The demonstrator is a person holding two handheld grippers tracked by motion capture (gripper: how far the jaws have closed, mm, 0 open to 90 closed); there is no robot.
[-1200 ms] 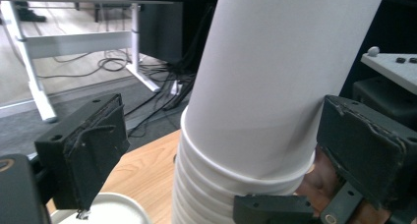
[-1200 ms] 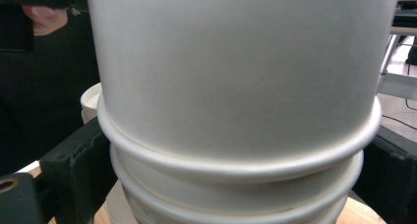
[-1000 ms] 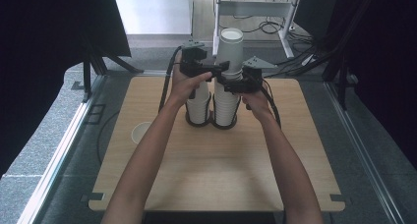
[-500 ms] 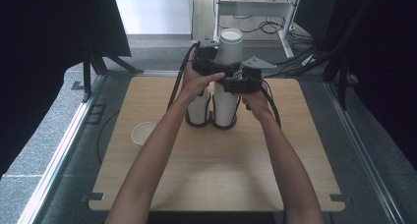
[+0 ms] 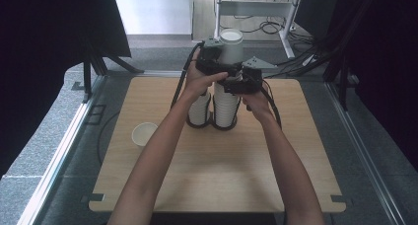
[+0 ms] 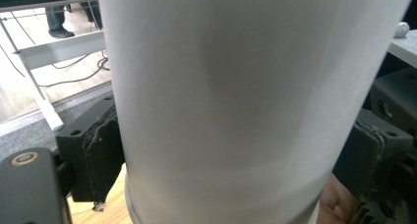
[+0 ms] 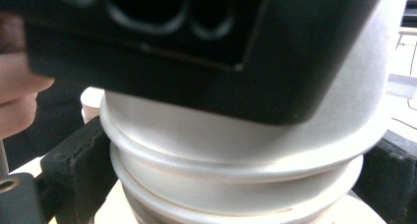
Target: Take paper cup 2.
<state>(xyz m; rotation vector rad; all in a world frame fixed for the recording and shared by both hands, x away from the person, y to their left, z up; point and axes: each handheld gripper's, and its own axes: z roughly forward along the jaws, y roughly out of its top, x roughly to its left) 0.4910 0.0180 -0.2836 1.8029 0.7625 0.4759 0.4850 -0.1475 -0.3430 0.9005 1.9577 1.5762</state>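
A top cup [image 5: 231, 42] is clamped by the left gripper [image 5: 213, 62] above the stack [image 5: 226, 106], near the table's [image 5: 296, 151] far edge, itself clamped by the right gripper [image 5: 241, 82]; a straight upward pull seems needed next.

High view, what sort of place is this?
Probably a lab or recording workspace: a wooden table with black curtains beside it, cables on the floor beyond, and stacked paper cups being handled.

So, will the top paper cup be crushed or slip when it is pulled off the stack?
The top cup looks thin-walled and light, so hard squeezing by the left tongs could probably dent it. Its smooth, tapered wall may slip. The stack stands tall and narrow, so it might tip unless the right tongs steady it.
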